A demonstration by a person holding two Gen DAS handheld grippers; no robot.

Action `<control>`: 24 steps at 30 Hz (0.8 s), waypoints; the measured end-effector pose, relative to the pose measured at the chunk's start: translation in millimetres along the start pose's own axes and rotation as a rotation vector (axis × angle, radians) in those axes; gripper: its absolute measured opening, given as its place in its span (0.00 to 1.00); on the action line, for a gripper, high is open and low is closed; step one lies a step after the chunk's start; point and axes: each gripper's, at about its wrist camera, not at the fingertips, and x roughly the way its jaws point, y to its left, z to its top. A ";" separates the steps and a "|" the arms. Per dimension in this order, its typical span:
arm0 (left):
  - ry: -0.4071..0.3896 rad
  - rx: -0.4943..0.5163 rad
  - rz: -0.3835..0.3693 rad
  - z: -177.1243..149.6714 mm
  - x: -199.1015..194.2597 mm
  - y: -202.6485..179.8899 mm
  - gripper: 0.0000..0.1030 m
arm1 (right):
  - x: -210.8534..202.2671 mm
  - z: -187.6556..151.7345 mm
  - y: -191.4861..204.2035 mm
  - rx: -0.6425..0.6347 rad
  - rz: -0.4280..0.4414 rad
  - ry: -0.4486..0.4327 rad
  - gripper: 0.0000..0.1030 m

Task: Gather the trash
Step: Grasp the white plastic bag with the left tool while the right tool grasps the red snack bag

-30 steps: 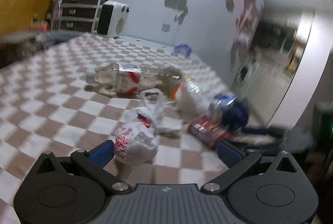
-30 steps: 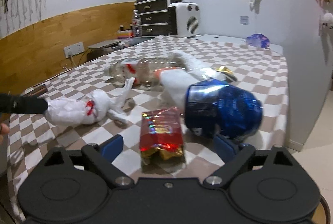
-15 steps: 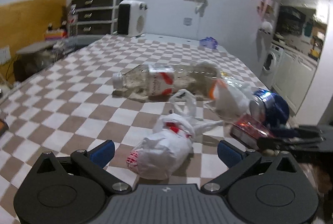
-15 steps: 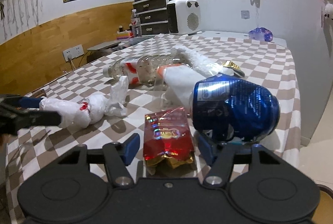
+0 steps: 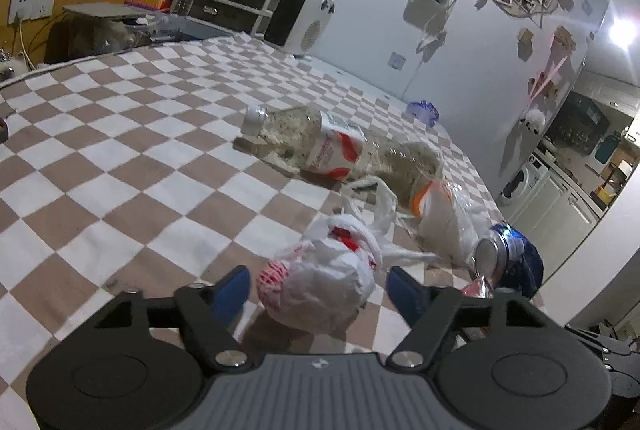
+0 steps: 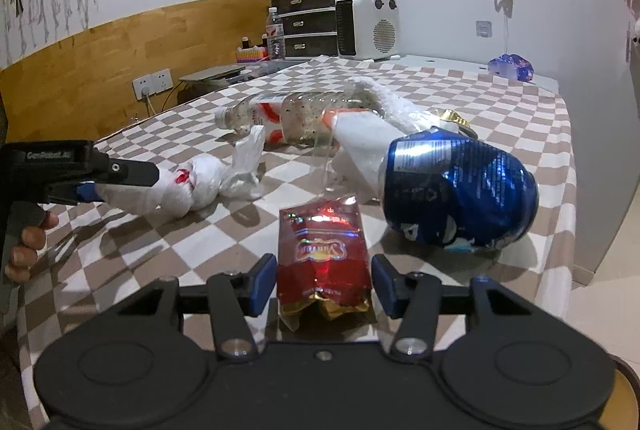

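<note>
Left gripper [image 5: 318, 290] jaws closing around knotted plastic bag [image 5: 320, 284], not yet pinching: light, squashy, grab mid-bulge. Right gripper [image 6: 324, 284] half-open astride red foil packet [image 6: 322, 254], pads clear; slippery, crinkly. Crushed blue can [image 6: 460, 190] at 2 o'clock.

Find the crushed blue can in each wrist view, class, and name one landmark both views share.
Left wrist view: the crushed blue can lies low at the right, beyond the right fingertip.
Right wrist view: it fills the right of centre, beside the red snack packet.
Shared landmark: the clear plastic bottle lying behind the trash.
</note>
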 end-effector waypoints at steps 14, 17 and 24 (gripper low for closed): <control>-0.034 0.007 0.031 -3.4 -7.8 -14.5 0.37 | -25.7 -12.1 5.0 0.000 0.017 0.037 0.51; -0.061 0.079 0.073 -8.0 -17.1 -27.3 0.36 | -29.0 -13.1 5.6 0.001 0.014 0.040 0.51; -0.068 0.275 0.209 -35.5 -30.6 -65.6 0.35 | -25.5 -12.6 0.8 0.039 0.028 0.059 0.55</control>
